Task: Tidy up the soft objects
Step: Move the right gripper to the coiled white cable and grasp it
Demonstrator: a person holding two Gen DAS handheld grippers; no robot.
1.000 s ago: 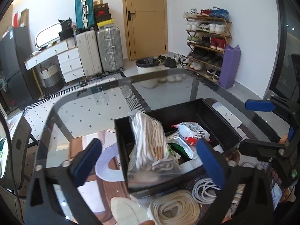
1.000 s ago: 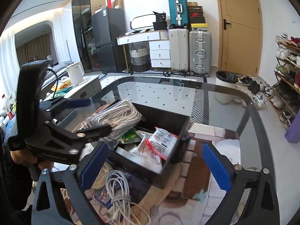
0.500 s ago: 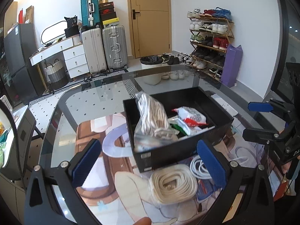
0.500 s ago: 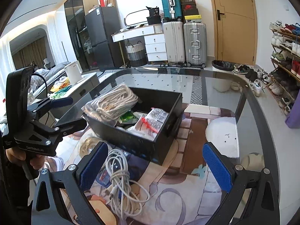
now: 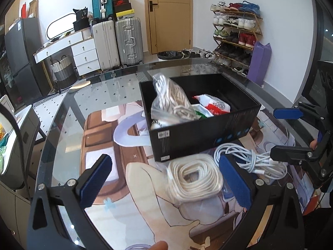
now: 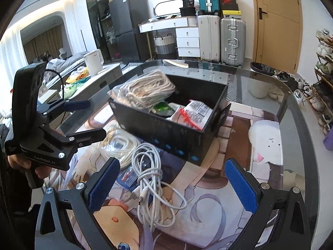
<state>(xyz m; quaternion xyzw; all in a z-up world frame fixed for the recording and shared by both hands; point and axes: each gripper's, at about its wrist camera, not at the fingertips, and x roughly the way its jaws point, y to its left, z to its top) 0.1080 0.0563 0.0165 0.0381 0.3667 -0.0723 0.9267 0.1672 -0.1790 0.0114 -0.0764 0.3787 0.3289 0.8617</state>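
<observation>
A black box (image 5: pixel 208 133) (image 6: pixel 166 133) stands on the glass table. Inside it a clear bag of cream rope (image 5: pixel 172 100) (image 6: pixel 145 89) leans at the left end, beside a red-and-white packet (image 5: pixel 214 104) (image 6: pixel 193 114) and a green packet (image 6: pixel 162 106). In front of the box lie a flat coil of cream rope (image 5: pixel 195 177) (image 6: pixel 118 145) and a bundle of white cable (image 5: pixel 251 162) (image 6: pixel 152 179). My left gripper (image 5: pixel 164 183) is open, low over the rope coil. My right gripper (image 6: pixel 170 185) is open above the white cable. Neither holds anything.
A printed mat (image 5: pixel 116 145) (image 6: pixel 262 145) covers the table under the box. A small blue-and-red packet (image 6: pixel 127 177) lies beside the cable. The glass table edge (image 5: pixel 54 129) curves round on the left. Suitcases, a shoe rack and a bin stand on the floor beyond.
Both grippers have drawn back and away from the box. The bag of rope, which sat between the left fingers, now rests in the box by itself.
</observation>
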